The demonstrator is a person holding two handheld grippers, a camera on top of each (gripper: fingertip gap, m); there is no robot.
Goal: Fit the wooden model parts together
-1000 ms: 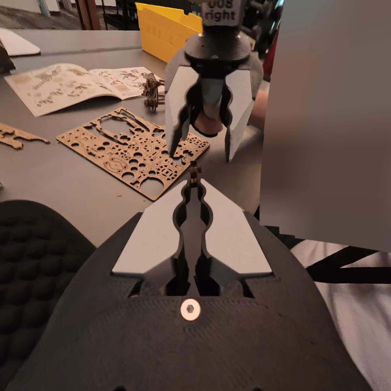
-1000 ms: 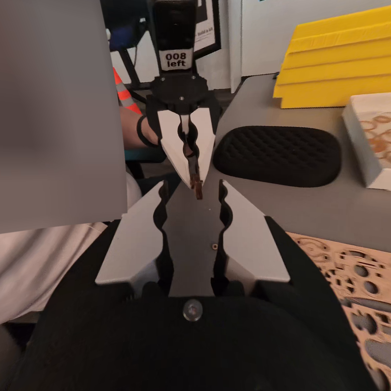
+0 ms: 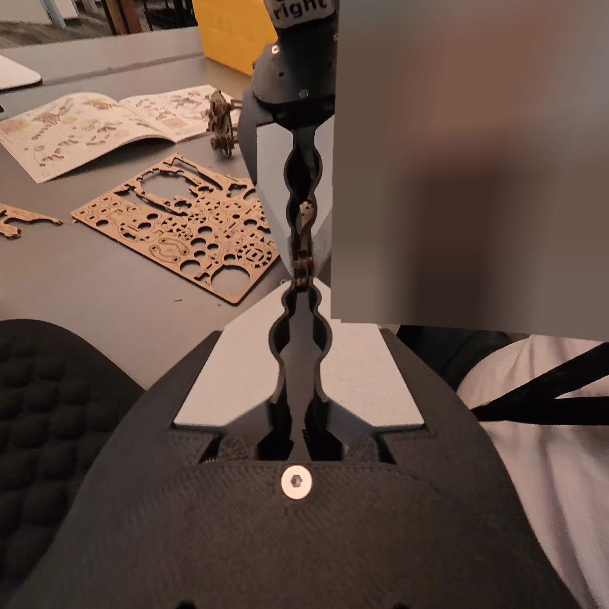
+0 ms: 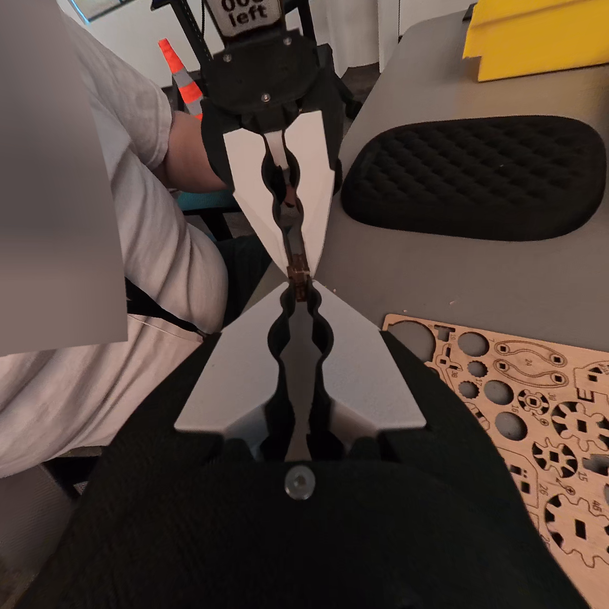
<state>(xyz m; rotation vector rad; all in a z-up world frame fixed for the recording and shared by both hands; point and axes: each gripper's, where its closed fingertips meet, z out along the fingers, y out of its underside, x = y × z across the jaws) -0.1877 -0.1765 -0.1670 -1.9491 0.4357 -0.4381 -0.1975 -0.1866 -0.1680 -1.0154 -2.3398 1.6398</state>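
Observation:
A small dark wooden part point(image 3: 302, 271) is held above the grey table between both grippers, which meet tip to tip. My left gripper point(image 3: 300, 286) is shut on its near end. My right gripper point(image 3: 301, 262) comes down from above and is shut on its far end. In the right wrist view the same part point(image 4: 299, 276) sits between my right gripper point(image 4: 300, 289) and the left gripper point(image 4: 298, 265). Whether it is one piece or two joined pieces, I cannot tell.
A laser-cut wooden sheet point(image 3: 184, 230) point(image 4: 527, 412) lies flat on the table. Behind it are an open instruction booklet point(image 3: 82, 131), a partly built wooden model point(image 3: 220, 125) and a yellow bin point(image 3: 230, 33). A black quilted pad point(image 4: 478, 178) and a person's white shirt point(image 4: 148, 263) are close by. Only a small space, under 4 cm, lies between the two pairs of fingers.
My right gripper was open and apart from the part. It has come in tip to tip with the left gripper and shut on the part. The left gripper stays shut on it.

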